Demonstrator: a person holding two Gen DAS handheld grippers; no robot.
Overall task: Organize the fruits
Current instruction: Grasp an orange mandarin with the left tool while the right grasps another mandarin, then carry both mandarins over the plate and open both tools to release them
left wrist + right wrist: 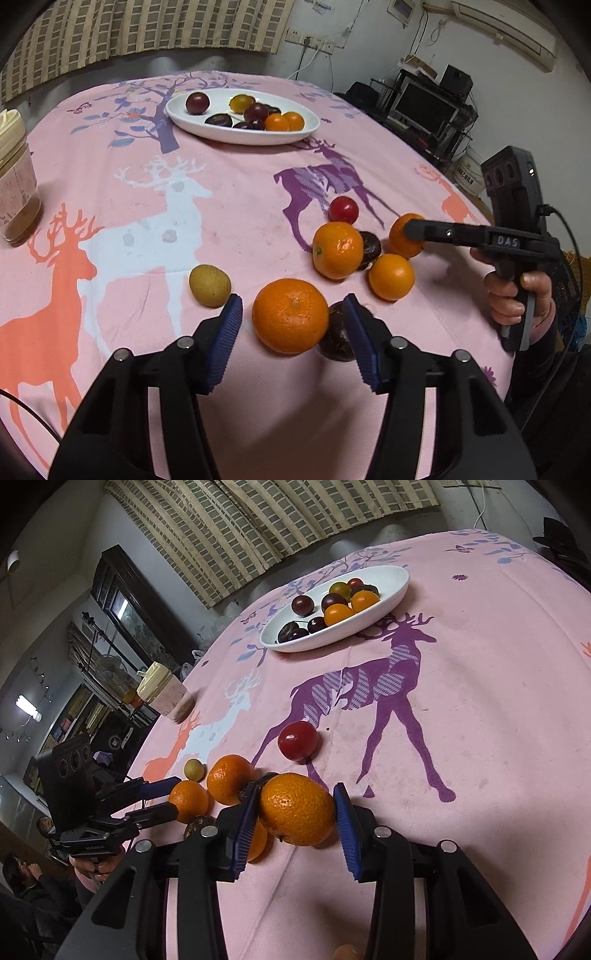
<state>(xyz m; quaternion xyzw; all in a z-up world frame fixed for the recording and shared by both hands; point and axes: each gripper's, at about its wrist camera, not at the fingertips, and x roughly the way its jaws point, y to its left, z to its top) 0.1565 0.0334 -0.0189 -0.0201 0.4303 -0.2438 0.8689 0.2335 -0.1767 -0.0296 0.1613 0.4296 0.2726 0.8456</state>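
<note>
**Loose fruit, lot in progress: two oranges up for collection**

Item: white plate (pixel 207 131), far side of the counter (pixel 229 206), already holding plums, small oranges and a yellowish fruit. Judged the collecting point.

Item: loose group near the front edge: several oranges, a red plum (pixel 344 209), a yellow-green fruit (pixel 209 285), dark fruit tucked among them.

Left tongs (pixel 293 314): wide open, blue pads either side of the large orange (pixel 290 320), gaps visible on both sides, nothing held.

Right tongs (pixel 295 805): open around another orange (pixel 298 808); the pads sit just beside or barely touching its skin (contact cannot be told), no firm grip judged yet.

Step in hand: the approach to grasp, both sides at once.

Next move calls for: closing squarely across each orange's widest part, lifting clear of the touching neighbours (the dark fruit (pixel 338 341) beside the left one may roll), then carrying to the plate's free area.
</note>
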